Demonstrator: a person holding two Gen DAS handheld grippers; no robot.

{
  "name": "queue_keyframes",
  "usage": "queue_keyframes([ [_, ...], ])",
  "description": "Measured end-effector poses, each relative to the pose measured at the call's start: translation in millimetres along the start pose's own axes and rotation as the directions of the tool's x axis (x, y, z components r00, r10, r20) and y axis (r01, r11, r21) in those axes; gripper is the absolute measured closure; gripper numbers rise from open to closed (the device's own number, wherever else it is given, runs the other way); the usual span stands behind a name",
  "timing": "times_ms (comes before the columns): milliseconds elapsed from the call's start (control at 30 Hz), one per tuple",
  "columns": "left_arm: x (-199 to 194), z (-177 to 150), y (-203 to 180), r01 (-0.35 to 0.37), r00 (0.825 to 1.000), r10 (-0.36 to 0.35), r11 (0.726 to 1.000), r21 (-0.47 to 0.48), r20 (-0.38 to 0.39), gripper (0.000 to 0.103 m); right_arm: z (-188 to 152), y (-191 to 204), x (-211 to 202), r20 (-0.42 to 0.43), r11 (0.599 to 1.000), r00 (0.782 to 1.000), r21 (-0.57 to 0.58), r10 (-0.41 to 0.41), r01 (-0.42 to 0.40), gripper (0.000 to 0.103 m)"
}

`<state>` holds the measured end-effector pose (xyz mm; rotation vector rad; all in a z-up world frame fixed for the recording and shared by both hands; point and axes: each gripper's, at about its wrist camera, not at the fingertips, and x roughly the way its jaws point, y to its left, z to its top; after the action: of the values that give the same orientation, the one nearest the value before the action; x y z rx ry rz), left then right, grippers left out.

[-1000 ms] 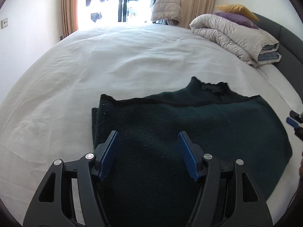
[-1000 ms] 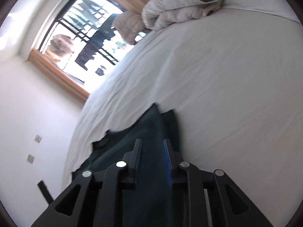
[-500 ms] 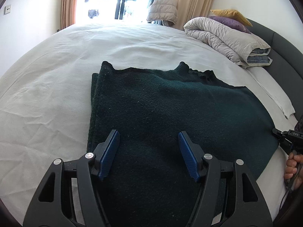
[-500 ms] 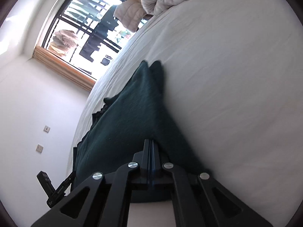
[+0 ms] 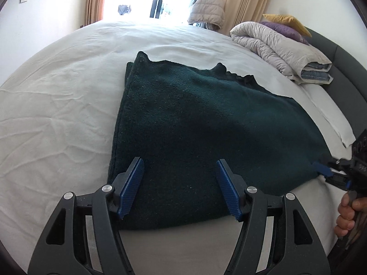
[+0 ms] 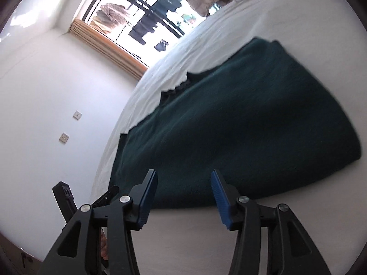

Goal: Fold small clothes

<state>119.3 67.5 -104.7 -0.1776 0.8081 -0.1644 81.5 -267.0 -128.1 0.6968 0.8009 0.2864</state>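
A dark green sweater lies folded flat on the white bed sheet, collar toward the window. My left gripper hovers open over the sweater's near hem, with cloth under the gap and untouched by the blue pads. My right gripper is at the sweater side edge. Its jaws are opening, and the pads stand apart from the cloth. In the left wrist view the right gripper sits at the sweater's right corner, held by a hand.
A rolled duvet and pillows are stacked by the dark headboard at the right. A puffy jacket hangs near the bright window. White sheet stretches left of the sweater. A wall with sockets lies beyond the bed's edge.
Half a second ago the right gripper was shut on the sweater's edge; now its jaws stand apart and the cloth lies flat. The left gripper has drawn back to the near hem.
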Motion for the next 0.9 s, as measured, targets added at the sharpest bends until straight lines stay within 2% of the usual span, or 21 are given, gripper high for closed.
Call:
queue_keyframes([
  [100, -0.7, -0.2, 4.2, -0.003, 1.000, 0.003, 1.000, 0.005, -0.006, 0.039, -3.4, -24.2, -15.2, 0.044, 0.999, 0.999, 0.040, 0.008, -0.010, 0.071],
  [233, -1.4, -1.6, 10.1, 0.012, 1.000, -0.012, 1.000, -0.011, 0.001, 0.039, -4.8, -58.3, -59.4, 0.137, 0.990, 0.988, 0.130, -0.074, 0.056, 0.072],
  [333, -3.0, -2.0, 11.0, 0.009, 1.000, -0.009, 1.000, -0.012, 0.000, 0.039, -6.0, -68.4, -90.3, 0.194, 0.972, 0.963, 0.178, -0.187, 0.153, 0.068],
  [367, -3.5, -1.6, 10.9, 0.003, 1.000, -0.003, 1.000, -0.012, -0.002, 0.039, -8.0, -69.8, -100.5, 0.214, 0.966, 0.953, 0.196, -0.212, 0.171, 0.056],
  [400, -6.3, -1.9, 10.8, -0.003, 1.000, 0.003, 1.000, -0.015, 0.000, 0.039, -9.8, -69.8, -109.2, 0.236, 0.963, 0.947, 0.207, -0.220, 0.172, 0.050],
  [467, -17.1, -3.1, 14.9, 0.005, 1.000, -0.004, 0.998, -0.055, 0.016, 0.039, -14.4, -63.6, -120.0, 0.261, 0.969, 0.945, 0.193, -0.199, 0.151, 0.050],
  [567, -38.6, -7.7, 30.4, 0.074, 0.996, -0.064, 0.982, -0.172, 0.068, 0.036, -18.6, -40.7, -119.6, 0.267, 0.982, 0.948, 0.114, -0.173, 0.147, 0.047],
  [667, -53.3, -11.8, 48.2, 0.121, 0.990, -0.095, 0.951, -0.285, 0.102, 0.026, -15.9, -19.4, -105.4, 0.250, 0.994, 0.962, 0.067, -0.106, 0.092, 0.046],
  [767, -64.3, -10.6, 67.3, 0.137, 0.987, -0.097, 0.923, -0.359, 0.130, 0.025, -8.0, 1.7, -83.6, 0.217, 0.999, 0.976, 0.036, -0.021, 0.013, 0.046],
  [833, -65.5, -9.3, 80.1, 0.150, 0.986, -0.106, 0.899, -0.412, 0.128, 0.022, -0.1, 18.6, -68.1, 0.188, 1.000, 0.982, 0.001, 0.006, -0.006, 0.047],
  [900, -59.6, -9.7, 90.9, 0.158, 0.987, -0.131, 0.866, -0.475, 0.090, 0.022, 9.5, 31.9, -50.6, 0.152, 0.999, 0.988, -0.026, 0.031, -0.028, 0.057],
])
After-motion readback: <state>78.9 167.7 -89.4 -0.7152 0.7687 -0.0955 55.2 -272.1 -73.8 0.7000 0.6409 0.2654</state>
